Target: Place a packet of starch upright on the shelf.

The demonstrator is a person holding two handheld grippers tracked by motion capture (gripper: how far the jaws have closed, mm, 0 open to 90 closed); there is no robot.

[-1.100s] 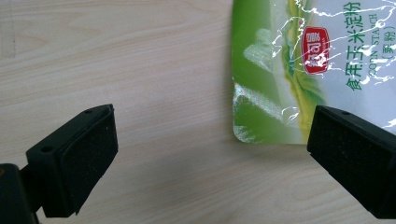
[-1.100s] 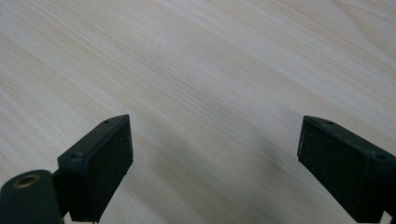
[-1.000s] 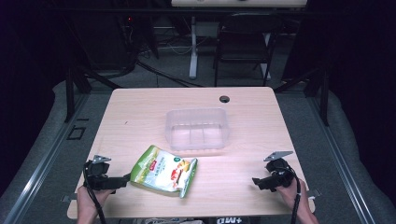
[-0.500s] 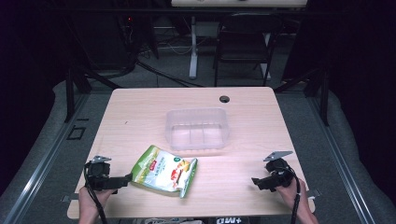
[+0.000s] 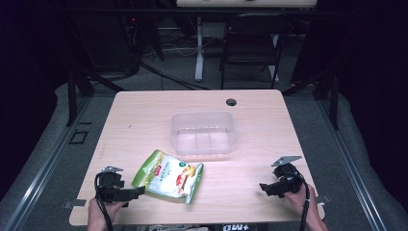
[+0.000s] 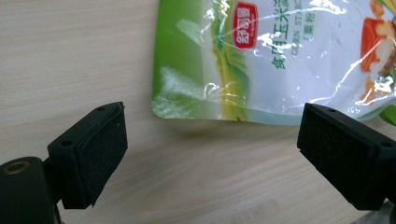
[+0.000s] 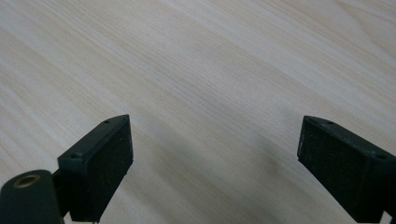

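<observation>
A green and white snack pouch (image 5: pixel 168 176) lies flat on the wooden table (image 5: pixel 144 120), near its front edge. My left gripper (image 5: pixel 136 192) sits just left of the pouch, open, its jaws pointing at the pouch's near corner. In the left gripper view the pouch (image 6: pixel 261 60) lies just beyond the spread jaws of that gripper (image 6: pixel 212 154), with nothing between them. My right gripper (image 5: pixel 265 187) rests at the front right of the table, open. In the right gripper view that gripper (image 7: pixel 215 163) has only bare wood between its jaws.
A clear plastic container (image 5: pixel 203 132) stands at the table's middle, behind the pouch. A round cable hole (image 5: pixel 231 102) sits near the far edge. A chair (image 5: pixel 250 48) and desk legs stand beyond the table on the dark floor.
My left gripper has crept slightly right, toward the pouch. The right gripper and the pouch have stayed where they were.
</observation>
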